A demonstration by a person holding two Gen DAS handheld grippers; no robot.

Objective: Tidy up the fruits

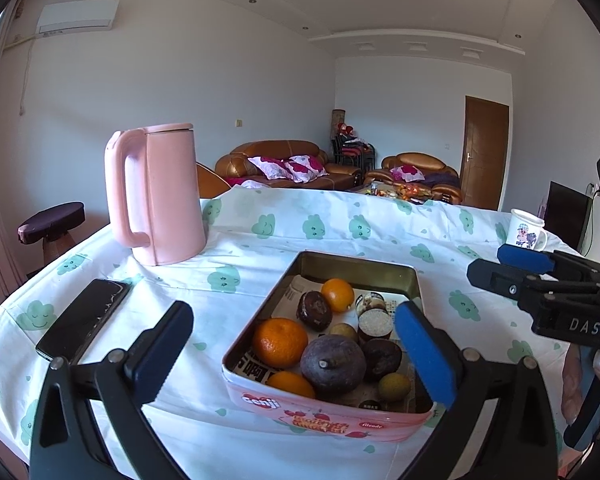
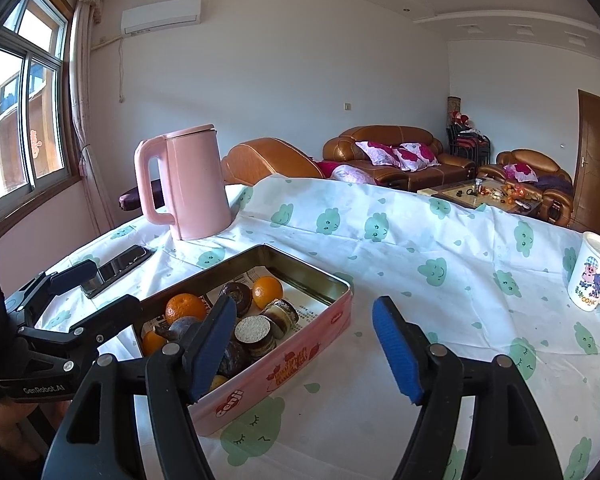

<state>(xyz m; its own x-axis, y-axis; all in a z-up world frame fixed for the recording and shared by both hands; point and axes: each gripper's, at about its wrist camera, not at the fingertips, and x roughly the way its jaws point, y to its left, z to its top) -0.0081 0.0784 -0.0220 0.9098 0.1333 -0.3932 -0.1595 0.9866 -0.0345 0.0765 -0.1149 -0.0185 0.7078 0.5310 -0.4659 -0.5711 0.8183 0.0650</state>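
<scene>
Fingers (image 1: 424, 354) on the left gripper (image 1: 296, 356) and right gripper (image 2: 304, 354) gape wide, empty, above the fruit-filled tin (image 1: 324, 424) on the counter (image 2: 440, 320).

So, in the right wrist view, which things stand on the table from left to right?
Phone → pink kettle → tin of fruits → mug.

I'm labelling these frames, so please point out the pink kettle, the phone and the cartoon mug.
pink kettle (image 1: 168, 196), left wrist view, middle of its body.
phone (image 1: 82, 320), left wrist view, centre of its dark screen.
cartoon mug (image 2: 592, 276), right wrist view, on the printed side wall.
</scene>
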